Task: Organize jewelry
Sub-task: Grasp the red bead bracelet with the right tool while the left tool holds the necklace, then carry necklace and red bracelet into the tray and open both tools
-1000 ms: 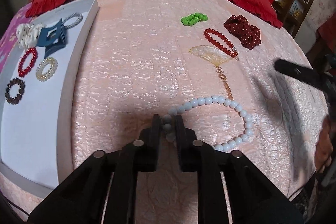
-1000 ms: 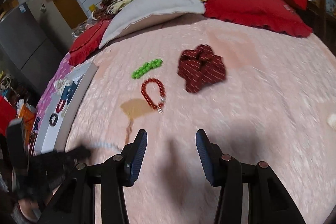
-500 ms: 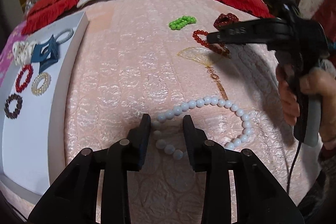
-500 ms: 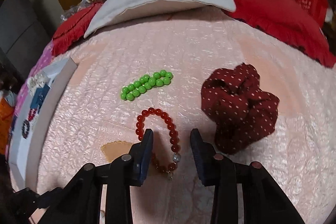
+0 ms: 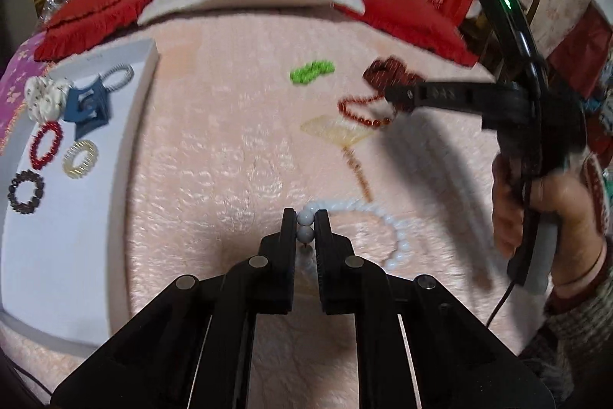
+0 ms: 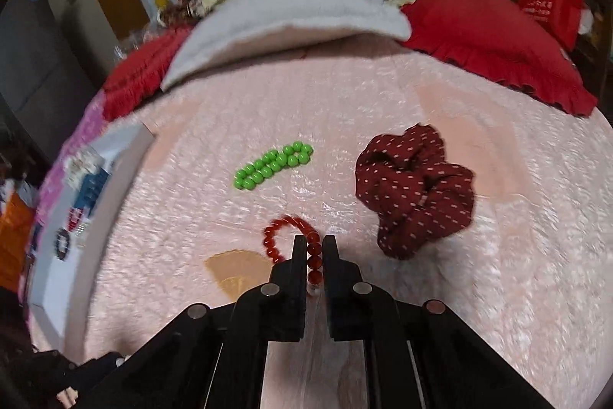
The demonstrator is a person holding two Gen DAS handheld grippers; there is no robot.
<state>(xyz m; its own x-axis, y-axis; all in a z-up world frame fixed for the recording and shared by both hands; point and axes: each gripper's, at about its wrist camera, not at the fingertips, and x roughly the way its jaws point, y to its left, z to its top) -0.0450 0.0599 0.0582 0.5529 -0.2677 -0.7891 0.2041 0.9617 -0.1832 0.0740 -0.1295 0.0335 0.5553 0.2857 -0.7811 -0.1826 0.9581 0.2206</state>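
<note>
Left gripper (image 5: 306, 222) clenched on white bead necklace (image 5: 394, 236), rest of loop trailing over pink bedspread (image 5: 230, 148). Right gripper (image 6: 315, 248) clamped on red bead bracelet (image 6: 285, 236), beside dotted scrunchie (image 6: 413, 186). Both just closed on beads. Green beads (image 6: 274, 164) farther back; white tray (image 5: 57, 255) at left.

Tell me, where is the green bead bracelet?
In the right wrist view, the green bead bracelet lies on the pink bedspread, left of the dotted red scrunchie.
</note>
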